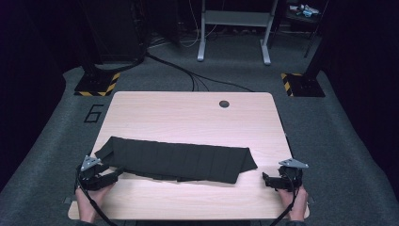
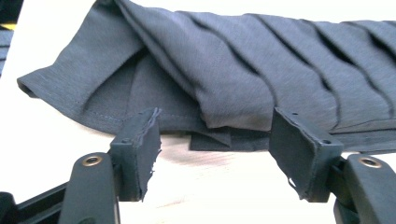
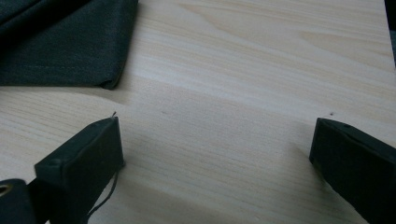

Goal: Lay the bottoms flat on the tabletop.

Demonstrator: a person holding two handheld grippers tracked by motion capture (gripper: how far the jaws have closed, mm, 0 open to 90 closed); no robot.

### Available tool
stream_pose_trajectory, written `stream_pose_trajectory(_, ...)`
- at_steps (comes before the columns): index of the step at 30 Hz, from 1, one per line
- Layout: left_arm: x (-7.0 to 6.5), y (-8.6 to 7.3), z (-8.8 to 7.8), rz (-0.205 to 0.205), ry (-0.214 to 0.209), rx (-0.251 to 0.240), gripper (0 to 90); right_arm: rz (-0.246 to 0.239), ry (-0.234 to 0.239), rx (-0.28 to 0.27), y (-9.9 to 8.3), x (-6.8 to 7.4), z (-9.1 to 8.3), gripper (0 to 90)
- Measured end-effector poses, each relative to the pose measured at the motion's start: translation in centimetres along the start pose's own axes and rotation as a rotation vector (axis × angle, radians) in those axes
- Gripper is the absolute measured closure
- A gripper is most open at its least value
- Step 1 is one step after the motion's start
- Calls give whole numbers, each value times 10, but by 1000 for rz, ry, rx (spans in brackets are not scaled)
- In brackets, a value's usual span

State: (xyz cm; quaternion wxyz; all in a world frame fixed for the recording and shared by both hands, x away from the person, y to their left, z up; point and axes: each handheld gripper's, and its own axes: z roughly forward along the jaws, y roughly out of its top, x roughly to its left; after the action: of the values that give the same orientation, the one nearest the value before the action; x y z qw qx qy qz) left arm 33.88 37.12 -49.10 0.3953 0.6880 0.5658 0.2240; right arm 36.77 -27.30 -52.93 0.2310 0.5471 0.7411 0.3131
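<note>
Left claw [image 2: 215, 154] gapes beside pleated, folded dark cloth [image 2: 261, 70].

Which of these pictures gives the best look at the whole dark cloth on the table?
The high view: the dark cloth lies there full length, a folded strip across the table. The left gripper view shows its near folds and hem close up. The right gripper view shows one corner.

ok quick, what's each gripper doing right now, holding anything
left gripper: open, holding nothing, at the near edge of the folded dark cloth.
right gripper: open, holding nothing, bare wooden table between its jaws.
</note>
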Motion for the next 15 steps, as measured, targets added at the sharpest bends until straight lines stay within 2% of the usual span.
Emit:
stream_pose_trajectory(5, 4, 6, 3, -2, 4, -10, 279, 1, -1, 1, 0, 0, 0, 20)
stream_pose_trajectory(9, 12, 16, 15, -14, -7, 8, 266, 7, -12, 9, 1, 0, 0, 26)
stream_pose_trajectory(10, 13, 18, 17, -10, -7, 6, 259, 29, 0, 6, 2, 1, -2, 24)
stream_pose_trajectory(12, 14, 20, 19, -7, 0, -1, 245, 78, 61, -25, 2, 5, -5, 26)
stream_pose_trajectory(14, 15, 25, 24, 9, -1, 4, 245, 83, 82, -39, 4, 15, -8, 35)
stream_pose_trajectory(15, 16, 27, 27, 14, 3, 15, 245, 64, 92, -45, 7, 22, -9, 37)
